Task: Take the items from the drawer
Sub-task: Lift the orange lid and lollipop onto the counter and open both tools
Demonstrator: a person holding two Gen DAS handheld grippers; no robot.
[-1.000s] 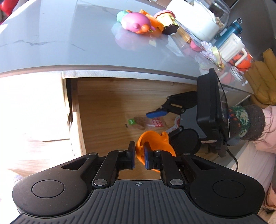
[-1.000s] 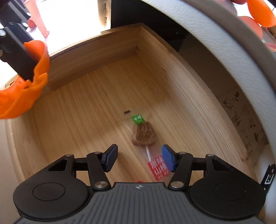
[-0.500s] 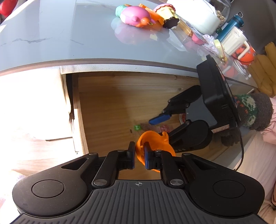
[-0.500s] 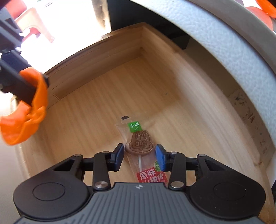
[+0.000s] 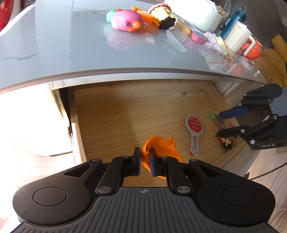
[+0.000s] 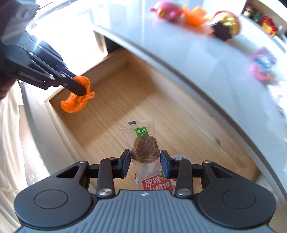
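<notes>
The wooden drawer (image 5: 125, 116) stands open under the grey tabletop (image 5: 71, 44). My left gripper (image 5: 144, 157) is shut on an orange plastic toy (image 5: 161, 148), held above the drawer's front part. The right wrist view shows this toy (image 6: 77, 105) in the left gripper (image 6: 79, 89) over the drawer's left corner. My right gripper (image 6: 145, 159) is shut on a wrapped brown rabbit lollipop (image 6: 145, 147), lifted off the drawer floor (image 6: 143, 93). In the left wrist view the right gripper (image 5: 220, 124) hangs over the drawer's right side.
A red-and-white round packet (image 5: 194, 129) lies on the drawer floor, with a small trinket (image 5: 226, 143) near the right wall. A pink toy (image 5: 125, 20), a cupcake toy (image 5: 163, 15), a blue bottle (image 5: 233, 21) and a white mug (image 5: 236, 35) crowd the tabletop.
My right gripper closed on the lollipop and lifted it up and to the right, uncovering the red-and-white packet. My left gripper kept the orange toy and stayed nearly still.
</notes>
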